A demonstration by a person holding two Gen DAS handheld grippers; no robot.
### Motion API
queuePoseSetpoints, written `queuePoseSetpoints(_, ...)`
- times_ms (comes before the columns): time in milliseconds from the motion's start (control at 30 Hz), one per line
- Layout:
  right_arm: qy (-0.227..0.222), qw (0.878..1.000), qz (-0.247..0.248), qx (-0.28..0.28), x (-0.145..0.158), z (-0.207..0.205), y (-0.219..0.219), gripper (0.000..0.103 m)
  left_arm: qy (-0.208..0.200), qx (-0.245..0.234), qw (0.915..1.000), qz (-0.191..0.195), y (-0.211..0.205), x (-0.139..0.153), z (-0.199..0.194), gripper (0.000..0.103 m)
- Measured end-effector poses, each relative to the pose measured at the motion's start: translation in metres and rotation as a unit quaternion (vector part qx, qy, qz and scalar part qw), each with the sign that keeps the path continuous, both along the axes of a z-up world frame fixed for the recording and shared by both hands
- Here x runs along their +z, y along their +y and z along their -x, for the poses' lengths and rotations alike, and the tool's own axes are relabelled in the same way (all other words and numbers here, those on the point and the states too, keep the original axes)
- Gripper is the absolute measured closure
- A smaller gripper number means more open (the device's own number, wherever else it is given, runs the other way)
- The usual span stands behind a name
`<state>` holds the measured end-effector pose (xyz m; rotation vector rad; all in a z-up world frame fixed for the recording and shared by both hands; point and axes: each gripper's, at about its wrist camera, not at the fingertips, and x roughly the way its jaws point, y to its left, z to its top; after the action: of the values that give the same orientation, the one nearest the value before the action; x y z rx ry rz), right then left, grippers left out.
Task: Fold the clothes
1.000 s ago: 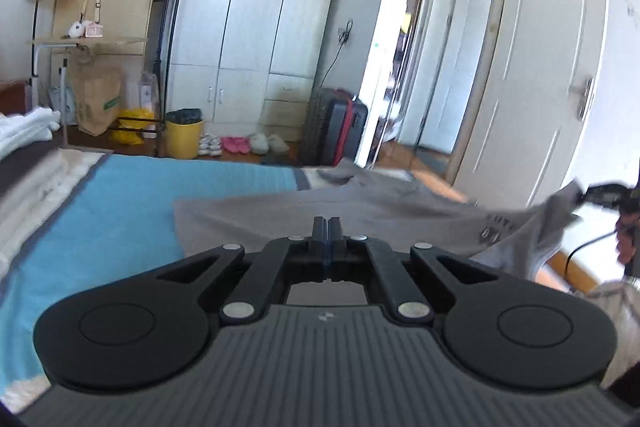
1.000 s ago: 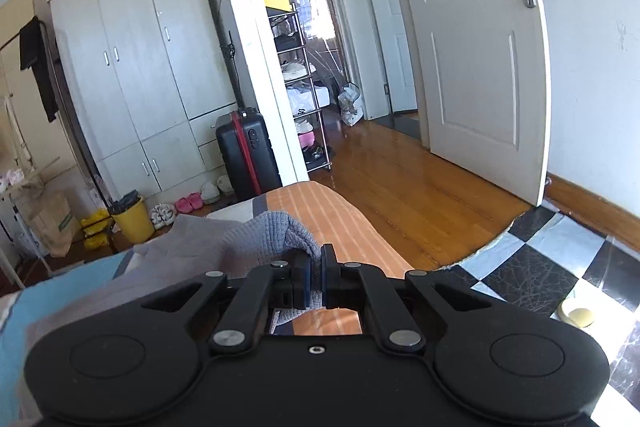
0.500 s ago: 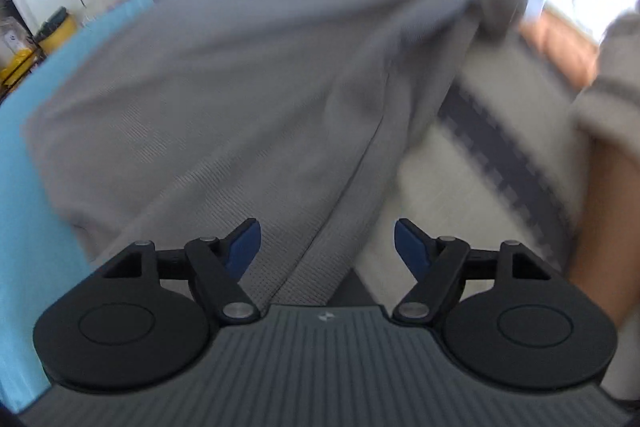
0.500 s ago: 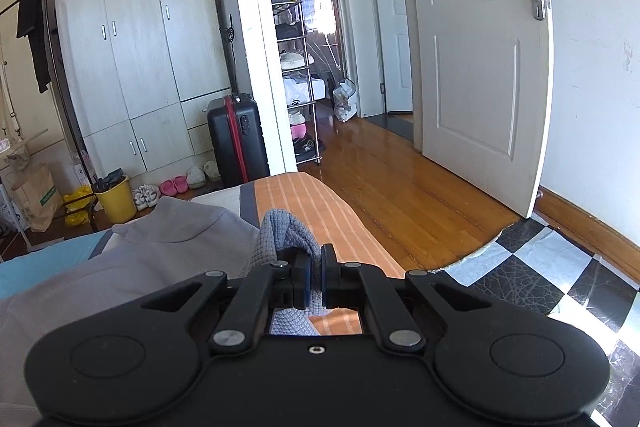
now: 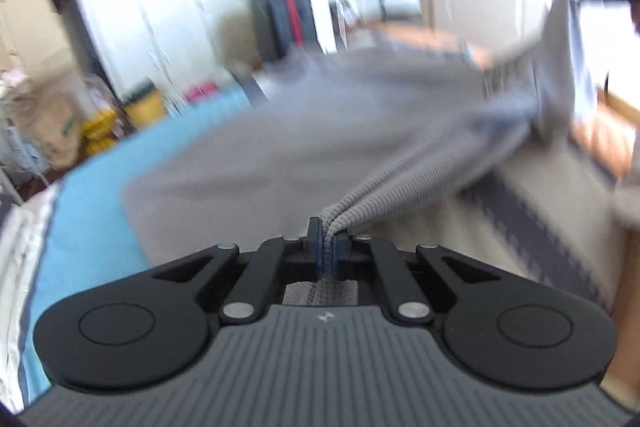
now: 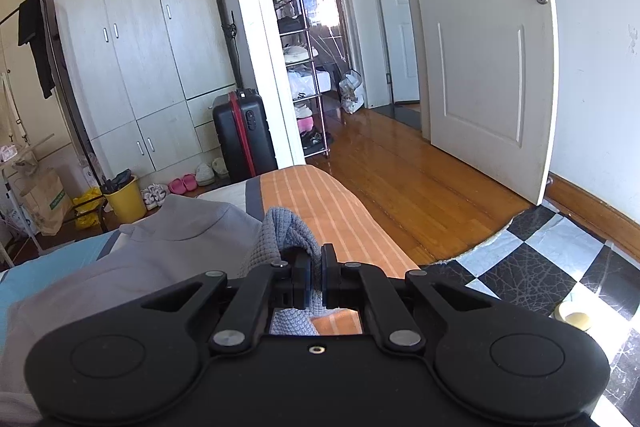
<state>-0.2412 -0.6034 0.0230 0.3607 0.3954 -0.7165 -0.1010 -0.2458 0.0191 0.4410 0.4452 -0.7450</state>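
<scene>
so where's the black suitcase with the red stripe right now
In the right wrist view the black suitcase with the red stripe stands upright on the floor, left of centre, between the pale wardrobe and the white door post.

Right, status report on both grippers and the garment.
Left gripper just closed on grey knit garment hem. Right gripper shut on another edge. Nothing in the way.

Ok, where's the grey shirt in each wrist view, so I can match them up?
Left wrist: grey shirt fills the blurred middle, its ribbed edge pinched in the left gripper.
Right wrist: lower left on the bed, a bunched corner clamped in the right gripper.
Shared landmark: black suitcase with red stripe.
</scene>
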Motion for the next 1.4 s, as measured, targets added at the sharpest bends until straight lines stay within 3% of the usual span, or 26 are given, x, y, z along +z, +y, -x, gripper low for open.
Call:
queuePoseSetpoints(67,-0.009,1.000,0.003,0.014,0.003,0.001,0.002,0.099,-0.107,0.011,0.9941,-0.012,0.004,0.011,0.010,0.099)
queuePoseSetpoints(133,-0.016,1.000,0.007,0.026,0.004,0.000,0.007,0.099,-0.143,0.027,0.9889,-0.030,0.005,0.014,0.004,0.099)
queuePoseSetpoints(267,-0.015,0.998,0.026,0.051,0.010,-0.002,0.022,0.099,-0.092,0.059,0.9933,0.039,0.021,0.030,-0.008,0.099)
queuePoseSetpoints(400,-0.035,0.997,0.023,0.058,0.024,0.012,0.035,0.098,-0.130,0.062,0.9870,0.073,0.034,0.048,0.022,0.099)
queuePoseSetpoints(500,-0.052,0.998,0.003,0.045,0.030,0.029,0.042,0.098,-0.143,0.023,0.9807,0.132,0.052,0.069,0.049,0.100)
queuePoseSetpoints(600,-0.054,0.998,-0.023,0.032,0.030,0.048,0.046,0.098,-0.176,0.001,0.9756,0.132,0.060,0.090,0.071,0.100)
queuePoseSetpoints(733,-0.078,0.996,-0.036,0.038,0.044,0.074,0.051,0.099,-0.152,0.013,0.9746,0.164,0.083,0.112,0.084,0.100)
queuePoseSetpoints(900,-0.074,0.993,-0.078,0.052,0.056,0.090,0.053,0.098,-0.082,0.035,0.9826,0.163,0.101,0.094,0.064,0.100)
queuePoseSetpoints(1000,-0.081,0.987,-0.119,0.069,0.056,0.095,0.050,0.098,-0.051,0.036,0.9770,0.204,0.119,0.088,0.059,0.100)
queuePoseSetpoints(1167,-0.059,0.985,-0.129,0.102,0.061,0.075,0.037,0.098,-0.051,0.037,0.9835,0.169,0.118,0.084,0.037,0.100)
queuePoseSetpoints(1333,0.003,0.992,-0.030,0.120,0.057,-0.026,0.000,0.098,-0.012,0.028,0.9939,0.106,0.054,0.057,-0.073,0.099)
queuePoseSetpoints(1400,0.016,0.994,-0.013,0.109,0.037,-0.081,-0.024,0.098,-0.047,0.062,0.9965,0.030,0.015,0.033,-0.125,0.099)
